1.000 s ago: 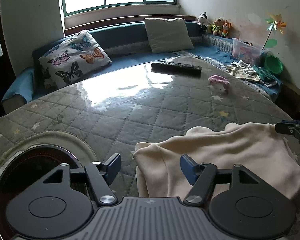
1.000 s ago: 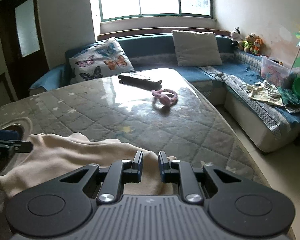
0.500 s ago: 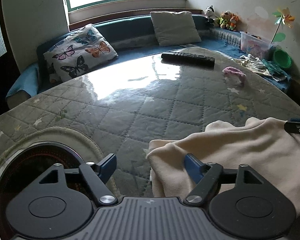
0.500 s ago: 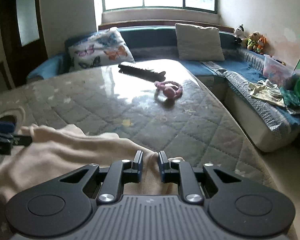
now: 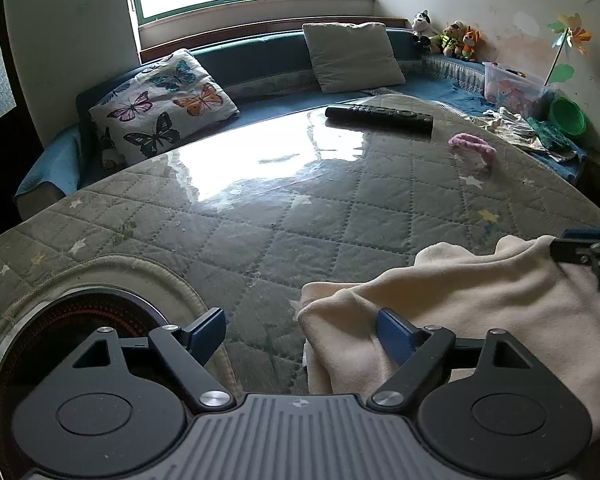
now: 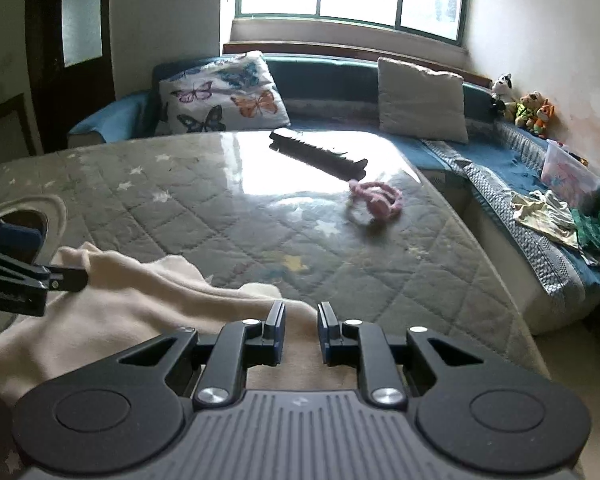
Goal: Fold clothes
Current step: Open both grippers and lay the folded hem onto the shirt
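Observation:
A cream garment (image 5: 480, 304) lies crumpled on the quilted table cover (image 5: 260, 232), near its front edge. My left gripper (image 5: 298, 320) has its jaws opening wide around the garment's left corner; the right fingertip (image 5: 388, 328) lies against a fold, the left fingertip (image 5: 210, 326) is clear of the cloth. In the right wrist view the garment (image 6: 132, 304) runs from the left gripper (image 6: 28, 276) to my right gripper (image 6: 301, 316), whose narrow jaws pinch its right edge. The right gripper (image 5: 588, 248) also shows at the cloth's far right.
A round dark hob (image 5: 72, 320) sits in a cut-out of the cover by the left gripper. A black remote (image 5: 380, 114) and a pink hair band (image 5: 472, 148) lie farther back. A blue sofa (image 6: 500, 152) with pillows wraps around the table's back and right.
The left jaws have spread wider and let the garment's corner go. The right gripper has slid sideways with the cloth in its grip, so the garment has shifted right in the left view.

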The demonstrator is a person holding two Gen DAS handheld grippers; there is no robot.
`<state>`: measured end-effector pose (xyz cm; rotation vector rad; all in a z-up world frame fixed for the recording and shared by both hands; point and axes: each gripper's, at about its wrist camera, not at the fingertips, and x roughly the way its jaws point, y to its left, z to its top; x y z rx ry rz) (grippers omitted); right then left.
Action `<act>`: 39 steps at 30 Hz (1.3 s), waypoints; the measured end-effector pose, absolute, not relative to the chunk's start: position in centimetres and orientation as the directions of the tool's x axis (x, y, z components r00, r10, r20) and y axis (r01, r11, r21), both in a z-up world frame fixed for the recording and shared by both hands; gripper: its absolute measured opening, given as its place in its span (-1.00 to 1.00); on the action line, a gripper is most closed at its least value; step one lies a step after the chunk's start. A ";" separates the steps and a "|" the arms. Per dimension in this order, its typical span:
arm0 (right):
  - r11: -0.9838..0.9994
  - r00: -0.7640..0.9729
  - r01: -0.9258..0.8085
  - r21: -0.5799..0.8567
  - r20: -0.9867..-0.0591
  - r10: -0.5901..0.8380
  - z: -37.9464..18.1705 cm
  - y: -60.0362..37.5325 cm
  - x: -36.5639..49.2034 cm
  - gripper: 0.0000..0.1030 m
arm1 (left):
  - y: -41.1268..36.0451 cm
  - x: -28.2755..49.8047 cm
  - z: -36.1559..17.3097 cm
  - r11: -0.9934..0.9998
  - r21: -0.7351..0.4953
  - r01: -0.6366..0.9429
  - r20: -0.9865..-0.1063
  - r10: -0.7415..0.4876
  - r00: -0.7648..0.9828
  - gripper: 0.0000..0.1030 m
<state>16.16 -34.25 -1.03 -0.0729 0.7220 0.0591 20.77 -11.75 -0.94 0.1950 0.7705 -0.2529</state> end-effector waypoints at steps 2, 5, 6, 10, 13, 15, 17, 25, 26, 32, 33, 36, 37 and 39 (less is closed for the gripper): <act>0.995 0.740 -0.080 -0.055 -0.672 0.022 -1.5 -34.1 16.6 -0.67 | -11.7 20.8 -1.0 0.952 0.082 0.295 -0.707 -0.153 0.690 0.70; 0.995 0.734 -0.080 -0.065 -0.679 0.015 -1.8 -34.0 16.9 -0.66 | -11.6 20.8 -1.1 0.952 0.083 0.294 -0.707 -0.151 0.691 0.74; 0.995 0.735 -0.080 -0.067 -0.678 0.014 -1.8 -33.9 16.9 -0.64 | -11.6 20.9 -1.1 0.953 0.082 0.293 -0.707 -0.151 0.690 0.75; 0.993 0.738 -0.088 -0.079 -0.674 0.012 -1.5 -33.6 16.6 -0.46 | -11.6 20.6 -0.9 0.951 0.087 0.296 -0.705 -0.151 0.693 0.79; 0.992 0.741 -0.099 -0.081 -0.672 0.019 -1.2 -33.3 16.3 -0.41 | -11.8 20.3 -0.7 0.950 0.092 0.299 -0.702 -0.152 0.696 0.81; 0.992 0.742 -0.102 -0.080 -0.670 0.022 -1.1 -33.2 16.1 -0.37 | -11.9 20.1 -0.5 0.949 0.093 0.301 -0.699 -0.153 0.698 0.83; 0.991 0.742 -0.105 -0.078 -0.670 0.026 -0.9 -33.1 16.0 -0.32 | -11.9 19.9 -0.4 0.948 0.095 0.305 -0.695 -0.156 0.702 0.86; 0.989 0.745 -0.130 -0.069 -0.665 0.051 -0.5 -32.3 14.9 -0.11 | -11.9 18.8 0.1 0.941 0.097 0.323 -0.684 -0.173 0.709 0.90; 0.989 0.744 -0.132 -0.066 -0.666 0.055 -0.5 -32.2 14.8 -0.11 | -11.9 18.6 0.1 0.941 0.098 0.325 -0.684 -0.174 0.708 0.90; 0.987 0.740 -0.149 -0.056 -0.668 0.074 -0.5 -31.7 13.8 -0.02 | -11.7 17.6 -0.1 0.938 0.097 0.334 -0.684 -0.181 0.707 0.92; 0.987 0.740 -0.153 -0.049 -0.667 0.081 -0.4 -31.5 13.5 0.00 | -11.6 17.4 -0.1 0.937 0.097 0.335 -0.683 -0.182 0.708 0.92; 0.985 0.737 -0.168 -0.029 -0.668 0.106 -0.5 -31.4 12.6 0.02 | -11.2 16.5 -0.2 0.936 0.093 0.340 -0.680 -0.190 0.708 0.94; 0.985 0.735 -0.173 -0.025 -0.668 0.112 -0.6 -31.2 12.2 0.02 | -11.1 16.2 -0.3 0.935 0.094 0.343 -0.679 -0.192 0.709 0.94; 0.983 0.733 -0.183 -0.018 -0.668 0.124 -0.8 -31.0 11.5 0.03 | -11.1 15.5 -0.4 0.932 0.106 0.347 -0.675 -0.189 0.714 0.94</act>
